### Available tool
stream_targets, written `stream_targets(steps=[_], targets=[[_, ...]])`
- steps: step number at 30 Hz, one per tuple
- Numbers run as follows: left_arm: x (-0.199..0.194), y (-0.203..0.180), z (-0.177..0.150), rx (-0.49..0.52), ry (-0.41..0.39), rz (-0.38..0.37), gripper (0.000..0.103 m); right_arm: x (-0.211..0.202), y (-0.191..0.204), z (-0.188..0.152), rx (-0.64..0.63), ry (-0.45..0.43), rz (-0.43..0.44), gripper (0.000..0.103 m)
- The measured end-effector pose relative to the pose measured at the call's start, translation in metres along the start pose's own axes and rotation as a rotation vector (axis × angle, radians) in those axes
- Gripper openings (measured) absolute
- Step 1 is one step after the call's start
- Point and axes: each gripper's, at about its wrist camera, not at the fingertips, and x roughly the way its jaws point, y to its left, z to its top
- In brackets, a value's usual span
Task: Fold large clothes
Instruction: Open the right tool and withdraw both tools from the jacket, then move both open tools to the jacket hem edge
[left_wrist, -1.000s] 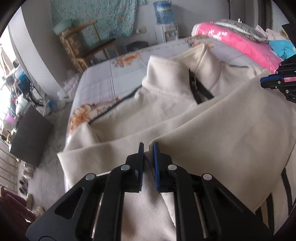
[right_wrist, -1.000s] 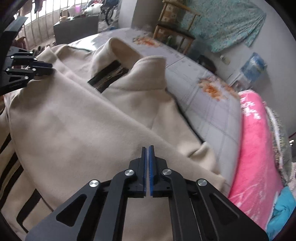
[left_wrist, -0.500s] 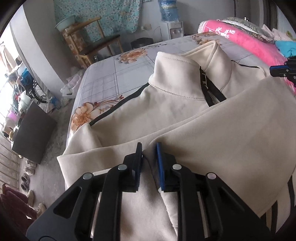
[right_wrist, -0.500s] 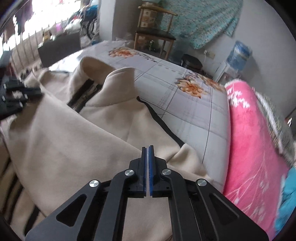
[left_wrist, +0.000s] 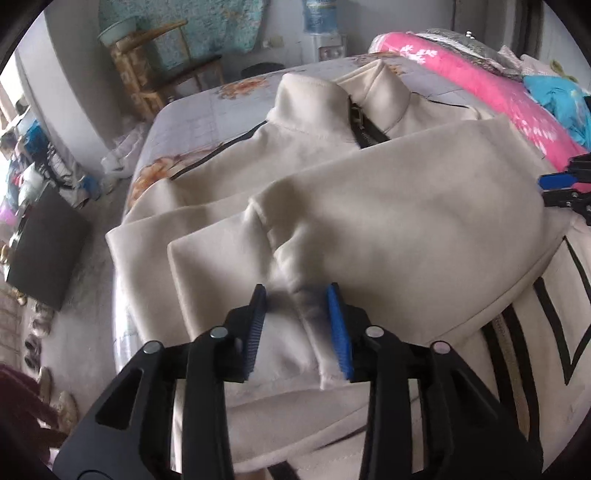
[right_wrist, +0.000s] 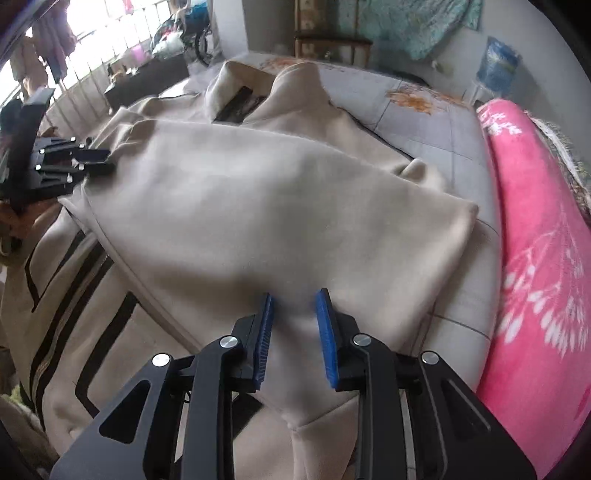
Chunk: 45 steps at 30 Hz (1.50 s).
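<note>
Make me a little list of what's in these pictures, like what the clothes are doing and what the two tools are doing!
clothing: cream jacket with black stripes, lying on the bed
fold: the folded-over part lies across the jacket's chest, below the collar
left tool: open, fabric bunched between its blue pads
right tool: open, over the fold's edge
beside the bed's sheet: pink blanket
</note>
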Motion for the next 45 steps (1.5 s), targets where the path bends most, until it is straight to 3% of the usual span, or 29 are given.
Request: stream_targets(steps=[2, 3, 6, 9, 14, 19, 21, 24, 30, 33, 36, 45], targets=[[-0.017, 0.009, -0.004, -0.082, -0.01, -0.044, 0.034, -0.018, 0.003, -0.003, 0.045, -0.017, -0.018, 0.028], [-0.024, 0.011, -0.007, -0.101, -0.02, -0.057, 0.034, -0.035, 0.01, -0.01, 0.053, -0.039, -0.04, 0.035], [-0.063, 0.011, -0.027, -0.119, -0.059, -0.039, 0.047, -0.069, 0.035, -0.037, 0.084, -0.079, -0.076, 0.053], [-0.104, -0.001, -0.067, -0.122, -0.084, -0.009, 0.063, -0.092, 0.065, -0.074, 0.145, -0.103, -0.028, 0.065], [-0.13, -0.026, -0.136, -0.178, -0.06, 0.027, 0.075, -0.094, 0.119, -0.135, 0.232, -0.113, 0.031, 0.07], [-0.122, -0.057, -0.188, -0.216, -0.008, 0.069, 0.081, -0.074, 0.158, -0.172, 0.258, -0.097, -0.023, 0.076], [-0.115, -0.067, -0.201, -0.231, -0.005, 0.129, 0.083, -0.062, 0.167, -0.18, 0.234, -0.09, -0.087, 0.077], [-0.118, -0.073, -0.208, -0.25, -0.045, 0.189, 0.088, -0.063, 0.178, -0.181, 0.199, -0.097, -0.163, 0.08], [-0.117, -0.078, -0.206, -0.227, -0.049, 0.259, 0.092, -0.07, 0.184, -0.175, 0.253, -0.155, -0.129, 0.089], [-0.119, -0.076, -0.206, -0.253, -0.046, 0.252, 0.093, -0.053, 0.191, -0.176, 0.247, -0.108, -0.172, 0.092], [-0.118, -0.074, -0.207, -0.275, -0.042, 0.241, 0.094, -0.051, 0.195, -0.175, 0.228, -0.121, -0.212, 0.097], [-0.116, -0.066, -0.207, -0.314, -0.032, 0.193, 0.095, -0.052, 0.191, -0.181, 0.25, -0.13, -0.178, 0.097]])
